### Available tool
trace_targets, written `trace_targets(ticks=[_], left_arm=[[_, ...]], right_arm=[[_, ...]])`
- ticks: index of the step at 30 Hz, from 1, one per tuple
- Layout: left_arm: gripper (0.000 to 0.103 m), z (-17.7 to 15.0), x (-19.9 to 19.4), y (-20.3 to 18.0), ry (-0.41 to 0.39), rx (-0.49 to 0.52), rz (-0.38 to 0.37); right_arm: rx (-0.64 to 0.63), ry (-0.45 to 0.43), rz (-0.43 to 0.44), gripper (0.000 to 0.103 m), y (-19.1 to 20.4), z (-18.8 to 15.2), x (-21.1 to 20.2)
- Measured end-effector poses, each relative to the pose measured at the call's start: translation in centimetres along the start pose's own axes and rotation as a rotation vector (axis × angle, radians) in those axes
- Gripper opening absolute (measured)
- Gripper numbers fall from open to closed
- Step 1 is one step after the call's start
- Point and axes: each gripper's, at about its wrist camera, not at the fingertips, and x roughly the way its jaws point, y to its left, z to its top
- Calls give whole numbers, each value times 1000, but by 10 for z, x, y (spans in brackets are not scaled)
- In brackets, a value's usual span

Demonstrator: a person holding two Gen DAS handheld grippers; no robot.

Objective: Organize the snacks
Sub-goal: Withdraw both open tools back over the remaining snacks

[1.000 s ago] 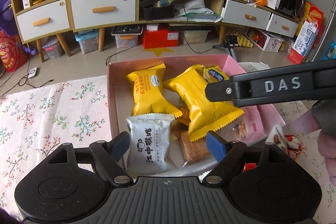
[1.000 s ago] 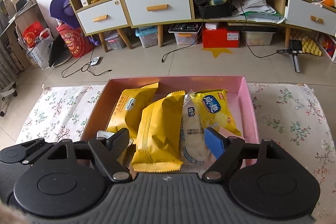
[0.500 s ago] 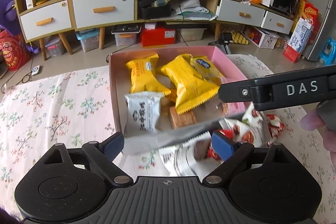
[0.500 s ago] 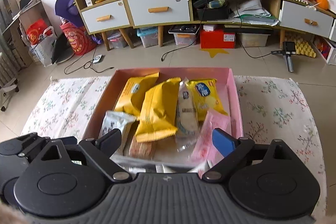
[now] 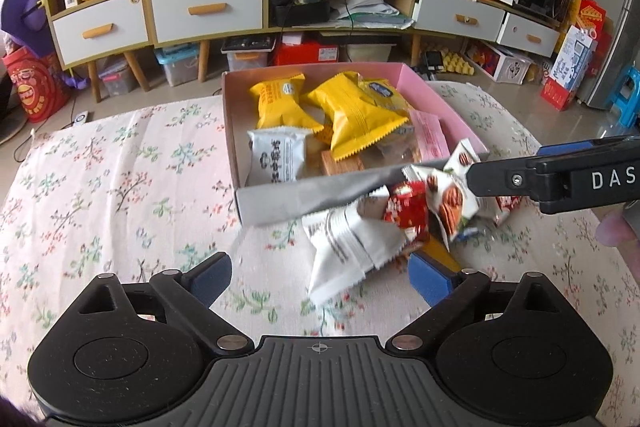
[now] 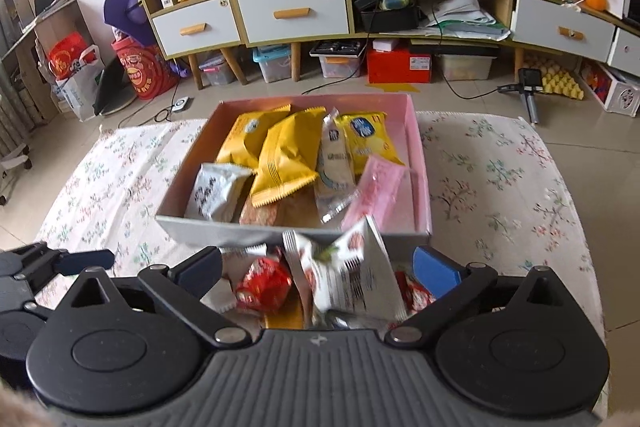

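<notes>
The floral table [image 5: 120, 187] is carrying everything, and its left part is lying bare. The left gripper [image 5: 320, 277] is hovering over the cloth with its jaws opening wide; its fingers [image 5: 210, 277] are pressing on nothing, though a white packet [image 5: 348, 247] is lying partly between them, near the right one. Just beyond, the pink box [image 5: 432, 87] is sitting in the middle of the table. Inside it, from left to right, a white pack [image 5: 278, 157] is lying at the near left corner, 2 yellow bags [image 5: 276, 103] are leaning side by side behind it, a third yellow pack with a blue label [image 6: 366, 139] is resting at the far right, and a pink packet [image 6: 376, 191] is lying along the right wall. A brown biscuit [image 5: 340, 163] is showing under the yellow bags. In front of the box's near wall, a loose heap is piling up on the cloth: a red wrapper [image 6: 262, 281] and a white nut-print packet [image 6: 352, 267], blurred. The right gripper [image 6: 318, 269] is straddling this heap, its jaws opening to their widest, gripping nothing. In the left view its finger [image 5: 552, 179] is reaching in from the right, over the heap.
</notes>
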Motion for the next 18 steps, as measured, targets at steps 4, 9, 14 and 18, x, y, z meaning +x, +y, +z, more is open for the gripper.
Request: trace_targets(ticks=[4,9,14,18], left_arm=[[97,-11,-2,-1,4,9,17],[98,-27,-2,3,-2,21,34],[98,-38,1,0,-35,85,43],[98,-43,4,-7,-84,162,40]], right_arm=[[-4,0,-12,103,-2,-11,-4],[-10,-8,-26,103,-3,-25,-4],[-54,-5,-27,103,-4,-43,0],[-102,-24,-30,103,-4,-47,4]])
